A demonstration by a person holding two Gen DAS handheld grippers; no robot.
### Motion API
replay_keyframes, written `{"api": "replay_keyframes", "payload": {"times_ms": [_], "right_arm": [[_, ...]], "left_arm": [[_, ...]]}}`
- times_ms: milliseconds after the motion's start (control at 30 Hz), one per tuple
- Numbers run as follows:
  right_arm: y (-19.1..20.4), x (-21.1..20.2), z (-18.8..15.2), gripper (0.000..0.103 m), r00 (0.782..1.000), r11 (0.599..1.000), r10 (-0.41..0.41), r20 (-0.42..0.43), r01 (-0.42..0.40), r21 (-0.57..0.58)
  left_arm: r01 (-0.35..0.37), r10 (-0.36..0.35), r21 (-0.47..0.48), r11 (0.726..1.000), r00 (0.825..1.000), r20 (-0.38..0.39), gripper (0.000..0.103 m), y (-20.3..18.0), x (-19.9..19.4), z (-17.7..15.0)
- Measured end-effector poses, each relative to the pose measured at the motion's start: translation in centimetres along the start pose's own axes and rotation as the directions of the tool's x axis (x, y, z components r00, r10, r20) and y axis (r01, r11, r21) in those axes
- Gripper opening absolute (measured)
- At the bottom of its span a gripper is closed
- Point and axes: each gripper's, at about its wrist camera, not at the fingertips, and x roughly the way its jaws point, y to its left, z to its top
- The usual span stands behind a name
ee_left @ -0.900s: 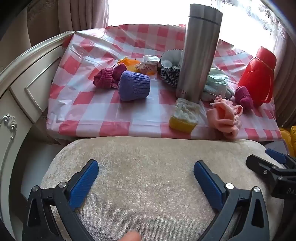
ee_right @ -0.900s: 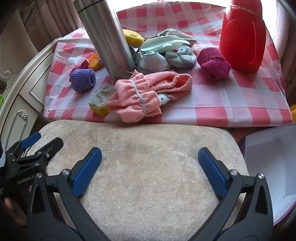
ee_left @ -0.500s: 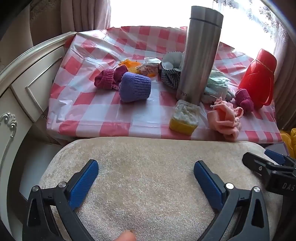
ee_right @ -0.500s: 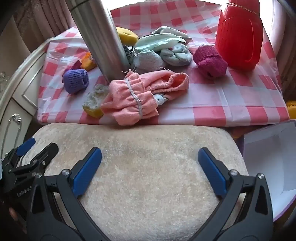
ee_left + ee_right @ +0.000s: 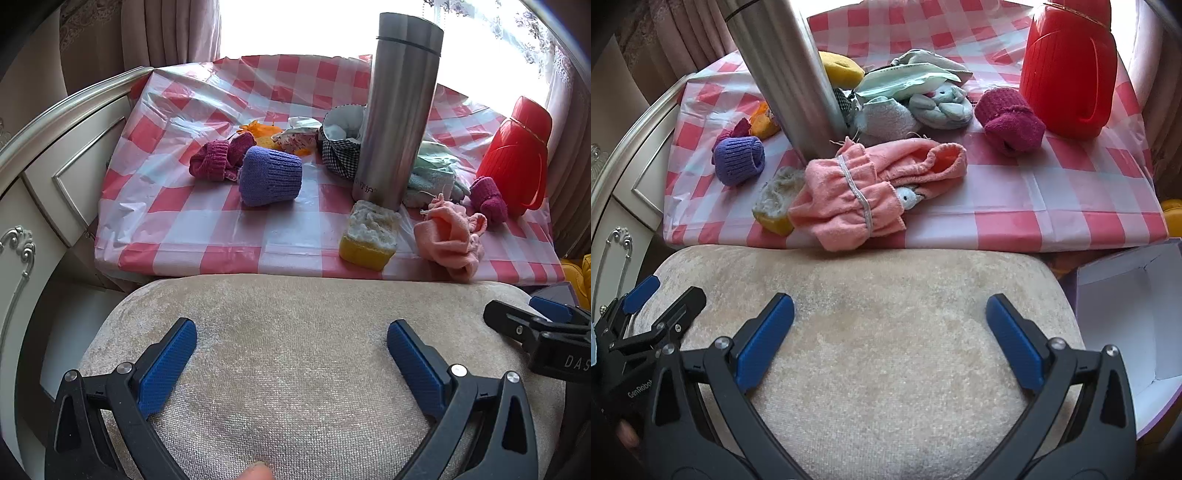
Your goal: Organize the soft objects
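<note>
A: Going left to right along the desk (image 5: 207,236), what's soft?

B: One dark red knit piece (image 5: 218,160), touching a purple knit cuff (image 5: 269,181) lying on its side. Then a yellow sponge (image 5: 369,236) with a frayed pale top near the front edge, a crumpled pink towel cloth (image 5: 864,192) just beside it, a pale green and white heap (image 5: 916,99) behind the steel flask (image 5: 399,110), and a second dark red knit roll (image 5: 1008,122) by the red jug (image 5: 1067,70). So two dark red knits, and one each of the purple cuff, sponge and pink cloth. The heap I can't count.

A: How will they handle?

B: I'd judge all light and limp. The knits should squash, so pinch across the rolled middle. The pink cloth will likely drape and trail; take it at the bunched seam. The sponge is springy, so grip its sides.

A: And the tools?

B: The left tool (image 5: 291,354) and right tool (image 5: 890,332) both gape wide with nothing between their pads, above a beige cushion (image 5: 871,332), well short of the desk. A white box (image 5: 1137,317) sits off to the right.
</note>
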Motion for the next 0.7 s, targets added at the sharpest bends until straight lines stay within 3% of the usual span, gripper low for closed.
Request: {"api": "replay_keyframes", "payload": {"times_ms": [700], "right_arm": [[0.15, -0.11, -0.07, 0.103, 1.000, 1.000, -0.004, 0.001, 0.004, 0.000]], "left_arm": [[0.000, 0.000, 0.001, 1.000, 1.000, 0.004, 0.103, -0.01, 0.04, -0.22]]}}
